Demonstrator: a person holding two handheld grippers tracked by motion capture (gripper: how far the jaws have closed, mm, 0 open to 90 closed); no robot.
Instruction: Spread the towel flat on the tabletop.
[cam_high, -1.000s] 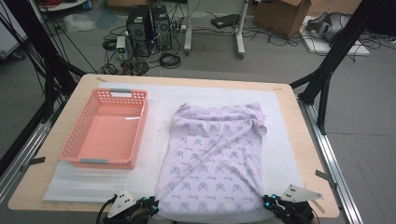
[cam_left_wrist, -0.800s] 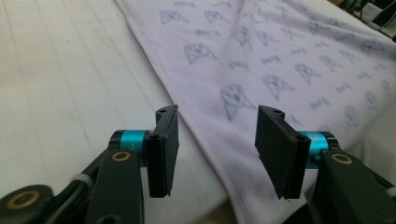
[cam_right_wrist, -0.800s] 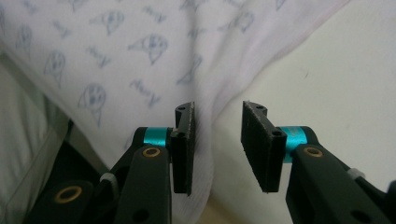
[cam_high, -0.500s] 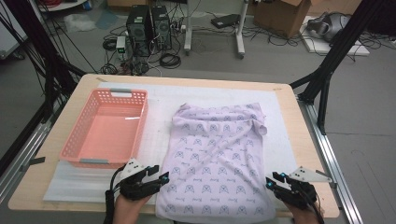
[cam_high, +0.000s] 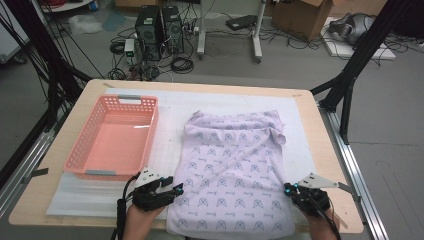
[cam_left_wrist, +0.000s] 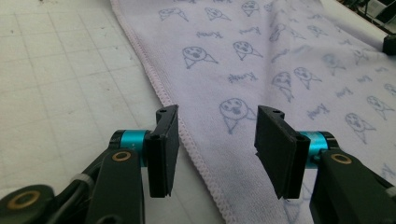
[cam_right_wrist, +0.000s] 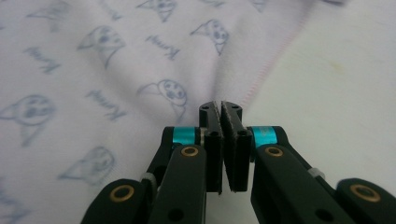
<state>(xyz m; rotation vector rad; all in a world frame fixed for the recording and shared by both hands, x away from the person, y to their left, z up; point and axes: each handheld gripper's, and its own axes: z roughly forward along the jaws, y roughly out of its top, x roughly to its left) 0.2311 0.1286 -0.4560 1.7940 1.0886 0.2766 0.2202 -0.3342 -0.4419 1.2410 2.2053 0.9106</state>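
Towel (cam_high: 232, 172) lies lengthwise away from person; left gripper (cam_left_wrist: 217, 140) apart, right gripper (cam_right_wrist: 222, 109) seemingly pinching its edge.

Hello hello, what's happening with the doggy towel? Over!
Left gripper open, jaws astride the towel's left hem. Right gripper shut at the right hem; pinch on cloth unclear. Towel flat on the mat, far corner folded over. Pink basket alongside, clear.

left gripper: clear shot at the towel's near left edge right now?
Probably yes. The left gripper is open, its jaws straddling the towel hem on the white mat, with nothing between.
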